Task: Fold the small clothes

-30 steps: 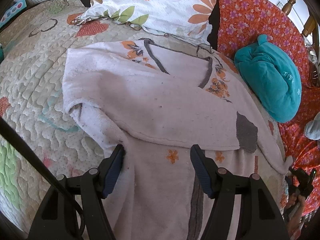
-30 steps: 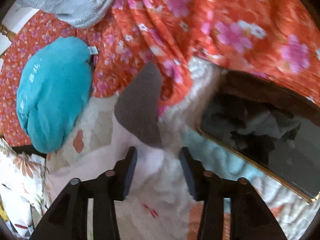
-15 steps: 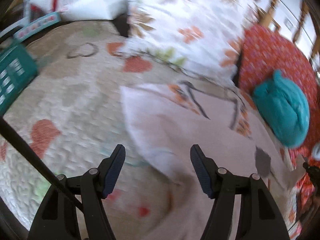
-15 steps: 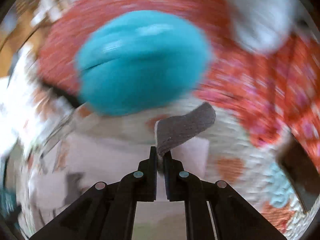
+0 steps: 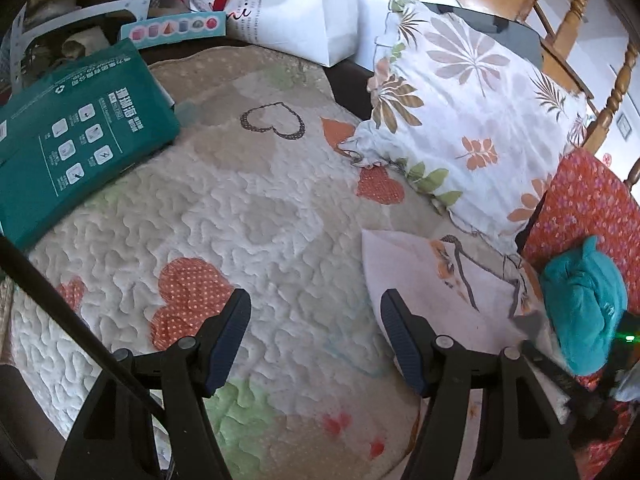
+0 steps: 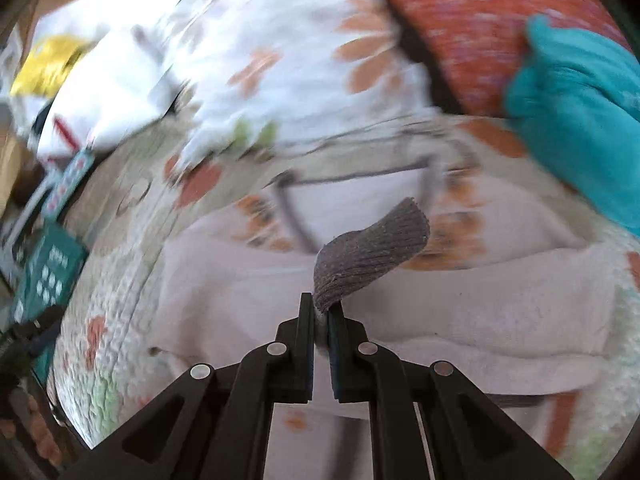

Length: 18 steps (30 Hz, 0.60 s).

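Observation:
A small pale pink top [image 6: 460, 308] with orange flowers and a grey neckline lies on the quilted bed cover [image 5: 248, 216]. In the right wrist view my right gripper [image 6: 322, 314] is shut on the sleeve's grey ribbed cuff [image 6: 372, 256], holding it up over the body of the top. The left wrist view shows only the top's upper corner [image 5: 424, 276] at the right. My left gripper [image 5: 316, 340] hangs open over bare quilt to the left of the top, with nothing between its fingers.
A leaf-print pillow [image 5: 468, 120] and an orange flowered cushion [image 5: 584, 208] lie behind the top. A folded teal garment [image 5: 580, 308] sits at its right. A green package [image 5: 76, 152] and a white paper bag [image 5: 296, 4] stand at the far left.
My right gripper shut on the grey cuff and swung it left, across over the top. My left gripper drew away left off the top onto bare quilt, staying open.

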Motion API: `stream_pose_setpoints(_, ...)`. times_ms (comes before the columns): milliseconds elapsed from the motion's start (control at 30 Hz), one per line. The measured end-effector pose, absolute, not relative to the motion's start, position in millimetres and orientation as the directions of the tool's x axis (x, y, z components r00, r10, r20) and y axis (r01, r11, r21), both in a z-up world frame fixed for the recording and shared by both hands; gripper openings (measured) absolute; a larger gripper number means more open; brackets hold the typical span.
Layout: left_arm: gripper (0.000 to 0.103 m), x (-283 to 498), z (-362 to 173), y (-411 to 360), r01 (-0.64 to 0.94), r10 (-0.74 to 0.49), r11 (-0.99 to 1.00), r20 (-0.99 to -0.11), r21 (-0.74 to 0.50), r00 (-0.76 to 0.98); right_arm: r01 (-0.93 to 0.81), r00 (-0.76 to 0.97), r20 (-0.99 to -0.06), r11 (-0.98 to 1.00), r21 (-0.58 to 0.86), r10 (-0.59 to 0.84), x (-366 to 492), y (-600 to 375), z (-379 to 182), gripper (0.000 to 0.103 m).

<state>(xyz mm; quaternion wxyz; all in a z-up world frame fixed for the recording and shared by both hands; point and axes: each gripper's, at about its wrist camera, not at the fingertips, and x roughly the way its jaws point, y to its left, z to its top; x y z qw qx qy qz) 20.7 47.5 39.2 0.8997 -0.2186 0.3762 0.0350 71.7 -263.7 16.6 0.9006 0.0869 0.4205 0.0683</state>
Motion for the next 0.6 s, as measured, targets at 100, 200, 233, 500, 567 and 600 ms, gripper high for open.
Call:
stream_pose_setpoints(100,0.066,23.1,38.5,52.7,-0.234,-0.104,0.897,-0.693,-0.374,0.713,-0.116,0.601,-0.771,0.977,0.178,0.211,83.9,-227.2,0.4,0.009)
stream_pose_setpoints(200,0.066,24.0,37.0,56.6,-0.241,-0.11,0.89,-0.695,-0.387,0.71,-0.195,0.525,-0.807,0.961,0.195,0.271,89.2,-201.3,-17.2,0.013)
stream_pose_setpoints(233,0.066,24.3,36.4,57.4,-0.242,-0.114,0.887,-0.696,-0.392,0.709,-0.211,0.515,-0.807,0.955,0.208,0.29,86.5,-198.4,-17.2,0.016)
stream_pose_setpoints(500,0.066,26.2,32.2,52.5,-0.237,-0.126,0.889,-0.708,-0.391,0.695,-0.22,0.532,-0.782,0.945,0.243,0.324,64.5,-215.9,-4.1,0.033)
stream_pose_setpoints(567,0.066,27.4,30.1,48.9,-0.232,-0.135,0.89,-0.712,-0.393,0.689,-0.198,0.547,-0.788,0.958,0.206,0.283,67.1,-218.3,-3.7,0.033)
stream_pose_setpoints(600,0.066,27.8,29.3,46.6,-0.228,-0.139,0.891,-0.713,-0.393,0.687,-0.182,0.554,-0.791,0.965,0.188,0.259,71.6,-218.8,-2.8,0.033)
